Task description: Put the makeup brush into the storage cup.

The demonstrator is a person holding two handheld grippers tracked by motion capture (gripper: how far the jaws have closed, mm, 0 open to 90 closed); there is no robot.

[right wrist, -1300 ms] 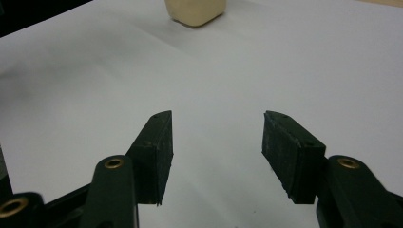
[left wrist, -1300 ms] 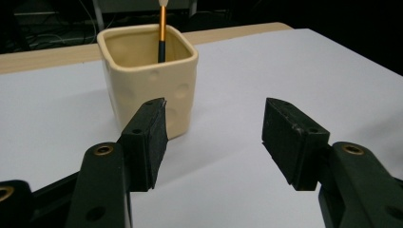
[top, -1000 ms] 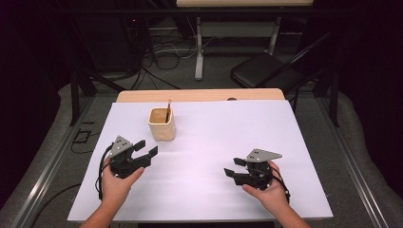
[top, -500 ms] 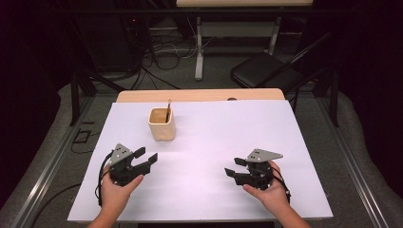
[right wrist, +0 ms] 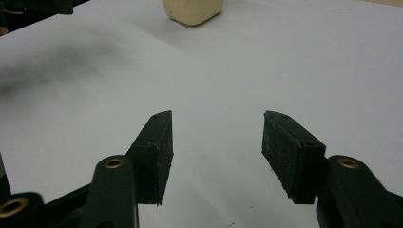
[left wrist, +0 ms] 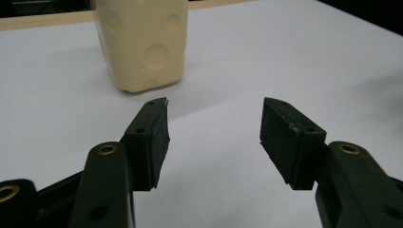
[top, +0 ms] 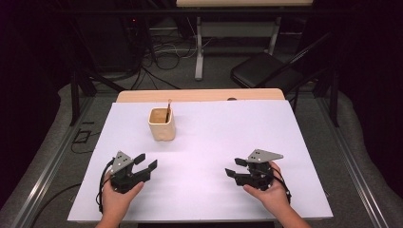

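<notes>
A cream square cup [top: 162, 124] stands on the white table [top: 214, 137] toward the back left, with a thin brown stick [top: 168, 110] leaning in it. My left gripper [top: 146, 161] rests low at the front left, held in a hand, open and empty; its jaws point toward the cup. In the left gripper view the cup [left wrist: 142, 42] is just beyond the open left gripper [left wrist: 214, 126]. My right gripper [top: 234, 167] sits at the front right, open, nothing between its fingers. The right gripper view has the right gripper [right wrist: 217, 135] over bare table, the cup [right wrist: 192, 10] far off.
A wooden strip [top: 199, 95] edges the table's far side. Beyond it are a black chair [top: 266, 71], cables on the floor and a table leg [top: 198, 47]. Metal rails run along both sides of the table.
My left gripper has sunk toward the table and drawn back a little toward the front edge. The right gripper has stayed where it was.
</notes>
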